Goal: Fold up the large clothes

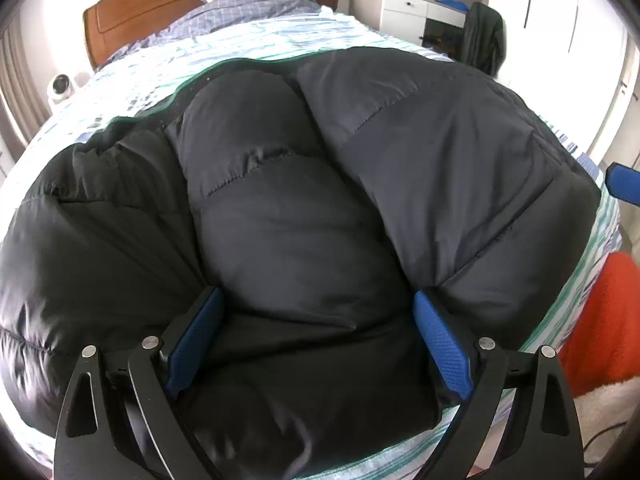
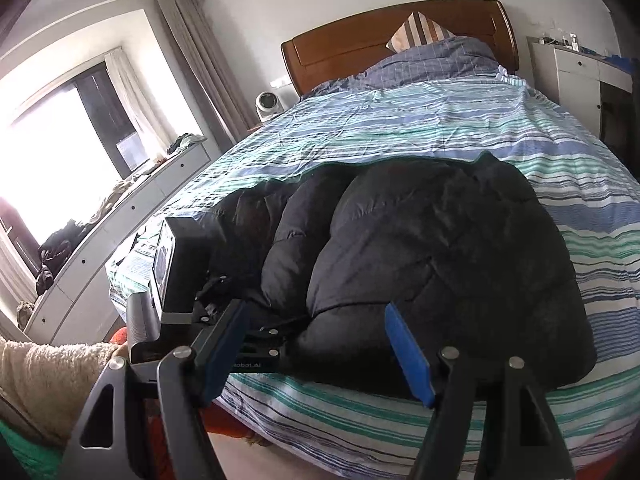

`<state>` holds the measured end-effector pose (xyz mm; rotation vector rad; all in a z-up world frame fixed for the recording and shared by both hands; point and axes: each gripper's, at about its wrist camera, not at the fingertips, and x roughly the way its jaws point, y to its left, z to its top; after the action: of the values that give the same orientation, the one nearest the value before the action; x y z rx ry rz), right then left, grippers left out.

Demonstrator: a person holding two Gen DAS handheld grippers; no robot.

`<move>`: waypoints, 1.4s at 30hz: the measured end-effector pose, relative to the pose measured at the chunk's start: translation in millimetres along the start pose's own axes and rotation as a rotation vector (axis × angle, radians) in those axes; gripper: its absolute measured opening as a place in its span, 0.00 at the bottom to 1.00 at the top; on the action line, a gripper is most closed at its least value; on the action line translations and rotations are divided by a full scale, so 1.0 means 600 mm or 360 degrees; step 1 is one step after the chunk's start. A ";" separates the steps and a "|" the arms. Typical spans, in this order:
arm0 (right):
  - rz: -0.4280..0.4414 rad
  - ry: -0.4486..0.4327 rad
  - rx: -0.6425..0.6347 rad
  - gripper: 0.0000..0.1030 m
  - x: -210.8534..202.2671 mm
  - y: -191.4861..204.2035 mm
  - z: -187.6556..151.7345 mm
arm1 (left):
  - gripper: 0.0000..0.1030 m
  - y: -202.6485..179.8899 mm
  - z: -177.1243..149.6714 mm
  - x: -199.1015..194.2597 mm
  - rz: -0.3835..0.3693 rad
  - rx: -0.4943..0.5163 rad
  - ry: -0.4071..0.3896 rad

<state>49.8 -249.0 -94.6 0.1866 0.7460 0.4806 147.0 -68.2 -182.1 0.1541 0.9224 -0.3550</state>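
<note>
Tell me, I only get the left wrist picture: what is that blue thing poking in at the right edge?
Observer: One finger of the right tongs. They stand open and empty, by the near edge of the black puffer jacket.
Operator: Is there a window anywhere?
Observer: Yes, a bright window with curtains, on the far side of the bed from the white drawers you see.
Operator: Anything below it?
Observer: A long white cabinet with clothes piled on top.

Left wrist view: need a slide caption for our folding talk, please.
Open left gripper straddles a folded black puffer jacket on a striped bed.
</note>
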 end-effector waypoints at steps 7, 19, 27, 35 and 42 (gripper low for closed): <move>0.0000 0.0008 0.0001 0.70 0.001 0.004 0.000 | 0.92 -0.005 0.015 0.001 0.0000 0.0000 0.0016; -0.0010 -0.0019 0.0040 0.70 -0.009 -0.008 0.000 | 0.91 -0.016 0.027 -0.020 0.0025 0.0015 0.0050; -0.0050 -0.0061 0.0069 0.70 -0.030 -0.027 0.003 | 0.91 -0.043 0.002 -0.046 0.0147 0.0163 0.0062; -0.0190 -0.0040 0.0268 0.70 -0.048 -0.106 -0.011 | 0.94 -0.043 -0.001 -0.029 0.0115 0.0159 0.0095; -0.0173 0.0043 0.0742 0.77 -0.062 -0.231 -0.067 | 0.92 0.015 0.058 -0.110 -0.0356 -0.0184 -0.0059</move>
<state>47.3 -388.6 -147.1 0.5722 0.8829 0.1992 139.9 -54.4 -108.2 -0.0625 0.9234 -0.5084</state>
